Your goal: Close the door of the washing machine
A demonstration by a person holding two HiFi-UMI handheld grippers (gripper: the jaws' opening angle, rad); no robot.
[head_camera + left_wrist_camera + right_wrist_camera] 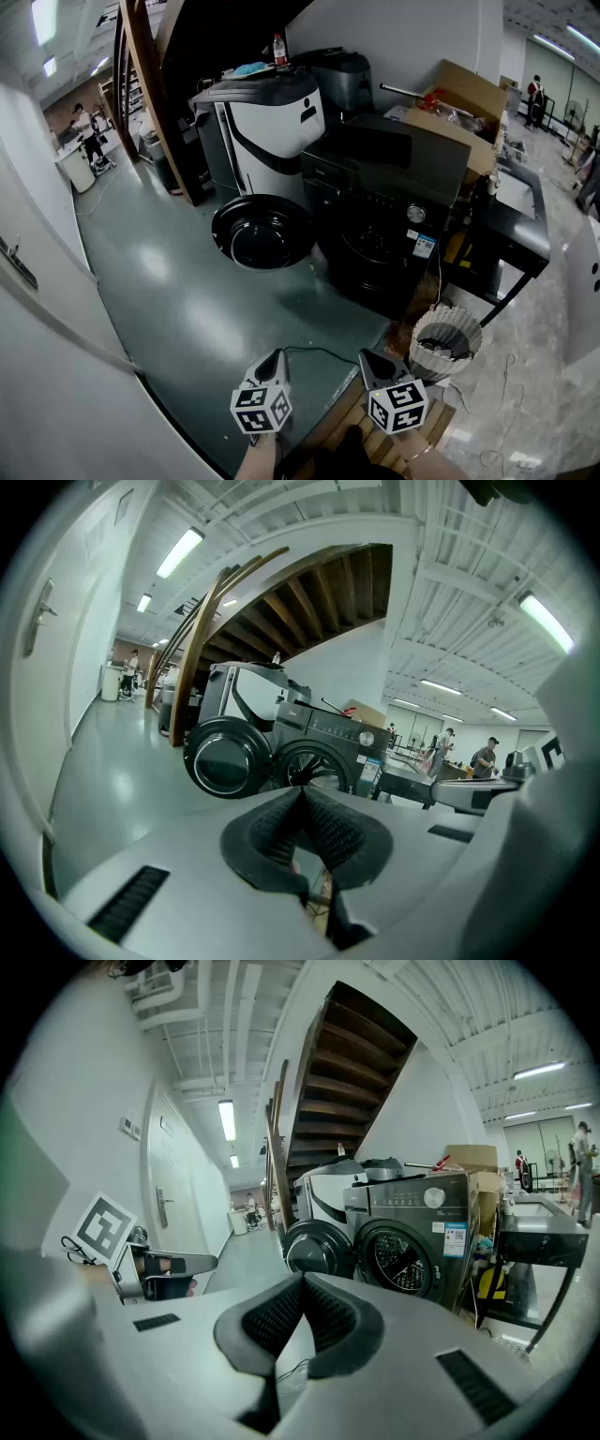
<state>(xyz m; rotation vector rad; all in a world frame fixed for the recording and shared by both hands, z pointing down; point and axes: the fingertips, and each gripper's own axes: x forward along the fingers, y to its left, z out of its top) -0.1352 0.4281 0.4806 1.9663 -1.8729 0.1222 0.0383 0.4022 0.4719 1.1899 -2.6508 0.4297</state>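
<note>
A dark grey front-loading washing machine (389, 202) stands across the floor from me. Its round door (262, 232) hangs wide open to the left, glass facing out. The left gripper view shows the door (223, 758) beside the drum opening (317, 766); the right gripper view shows the door (317, 1250) and drum (403, 1258). My left gripper (270, 364) and right gripper (373, 363) are low in the head view, side by side, well short of the machine. Both are shut with nothing between their tips, as the left gripper (302, 795) and right gripper (302, 1283) show in their own views.
A white and black machine (272, 122) stands behind the open door. Cardboard boxes (459, 108) and a black table (511, 225) are right of the washer. A wire basket (445, 339) sits on the floor near my right gripper. A white wall with a door (37, 309) runs along the left.
</note>
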